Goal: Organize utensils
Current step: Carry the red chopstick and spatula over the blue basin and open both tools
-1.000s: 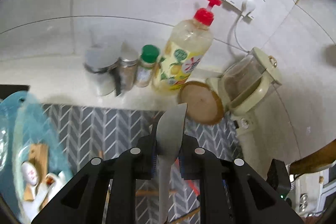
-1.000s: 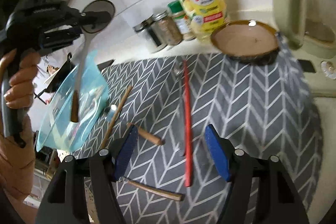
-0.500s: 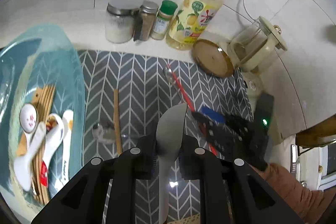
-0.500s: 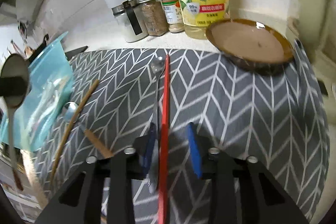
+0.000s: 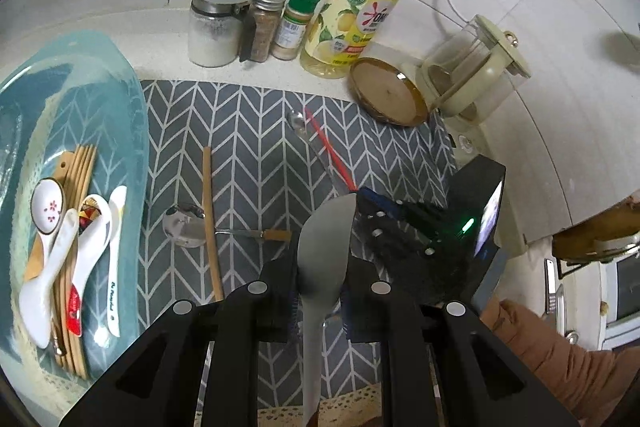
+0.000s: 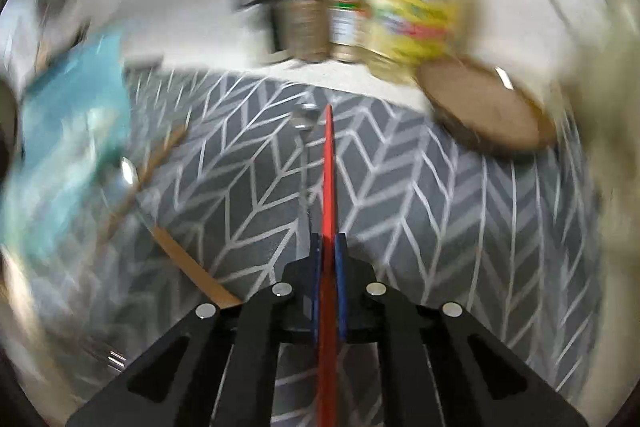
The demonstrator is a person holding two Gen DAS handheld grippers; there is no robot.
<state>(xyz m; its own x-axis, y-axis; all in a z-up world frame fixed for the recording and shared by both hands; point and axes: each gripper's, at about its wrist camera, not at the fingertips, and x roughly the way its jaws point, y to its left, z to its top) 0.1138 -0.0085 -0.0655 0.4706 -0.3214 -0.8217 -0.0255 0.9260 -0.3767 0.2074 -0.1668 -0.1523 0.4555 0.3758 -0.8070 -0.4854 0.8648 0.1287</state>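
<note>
My left gripper (image 5: 320, 291) is shut on a grey metal spoon (image 5: 324, 251), held bowl-forward above the grey chevron mat (image 5: 248, 131). My right gripper (image 6: 329, 259) is shut on a red chopstick (image 6: 329, 171) that points toward the far edge of the mat; it shows in the left wrist view (image 5: 330, 151) with the right gripper (image 5: 360, 193) on its near end. A slim metal spoon (image 5: 298, 121) lies beside the chopstick. A metal spoon with a wooden handle (image 5: 188, 225) and a wooden chopstick (image 5: 210, 215) lie on the mat. A teal plate (image 5: 100, 75) at left holds white ceramic spoons (image 5: 92, 247) and wooden chopsticks (image 5: 78, 167).
Along the back wall stand a salt jar (image 5: 212, 31), two spice jars (image 5: 264, 27), a yellow dish-soap bottle (image 5: 356, 19), a brown saucer (image 5: 388, 95) and a glass pitcher (image 5: 472, 67). The right wrist view is motion-blurred. A wooden handle (image 6: 192, 269) lies on the mat at left.
My right gripper has closed on the red chopstick. My left gripper with the spoon has tilted down further over the mat.
</note>
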